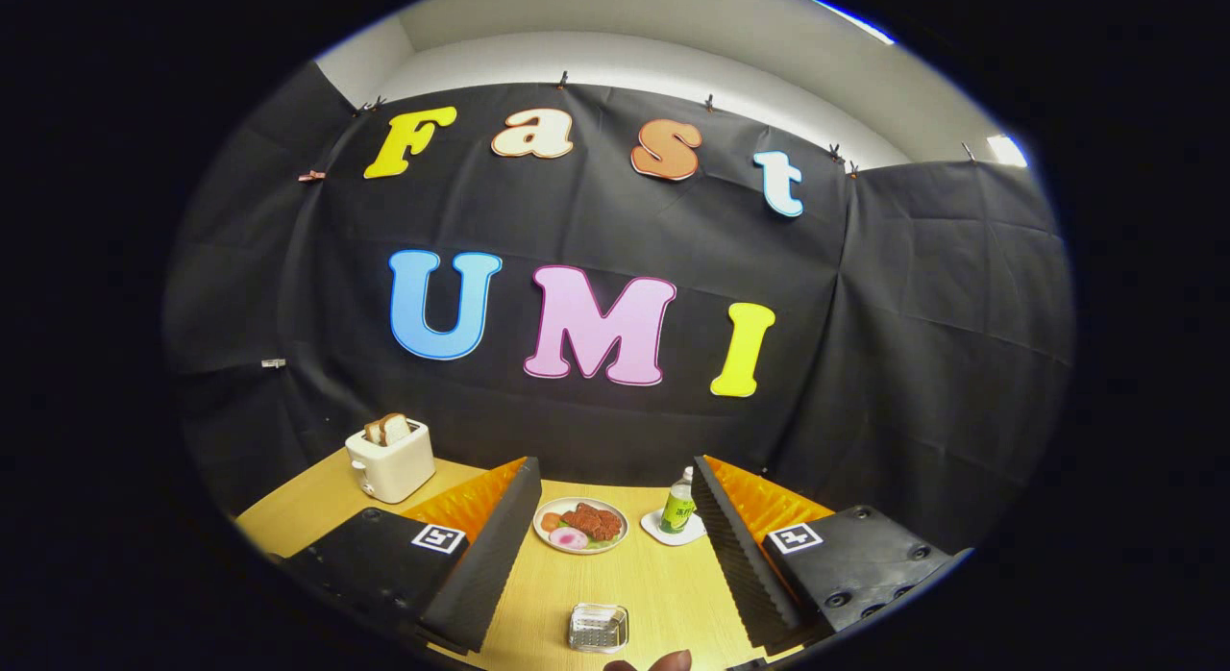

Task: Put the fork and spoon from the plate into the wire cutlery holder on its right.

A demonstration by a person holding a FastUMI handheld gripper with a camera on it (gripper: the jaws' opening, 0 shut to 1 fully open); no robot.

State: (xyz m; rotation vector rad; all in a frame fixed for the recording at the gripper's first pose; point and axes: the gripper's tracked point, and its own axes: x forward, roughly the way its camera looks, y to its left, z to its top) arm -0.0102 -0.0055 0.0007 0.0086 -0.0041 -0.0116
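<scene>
Sitting on the light wooden table [663, 594], between the two gripper fingers and toward their far tips, is a round plate [580, 525]; it carries reddish-brown meat pieces, a pink-and-white slice and a bit of green. Whether a fork or spoon lies on this plate cannot be told at this size.

Item, nearer: a small clear rectangular container [598, 627] with something metallic and wiry showing inside, standing on the table between the fingers, well apart from the plate. Whether it is the wire cutlery holder cannot be told.

Item, gripper [615, 493]: two black fingers with ribbed inner faces and orange backs, spread wide and pinching nothing; each black base bears a square black-and-white marker.

Item, right of the plate: a green-labelled plastic bottle [678, 503] with a pale cap, upright on a white coaster [663, 531], just beside the right finger's inner face.

Item, beyond the left finger: a cream toaster [390, 459] with two bread slices [386, 429] standing up out of its slots, near the table's back edge.

Item, nearest edge: fingertips of a person's hand [653, 663], just below the clear container.
</scene>
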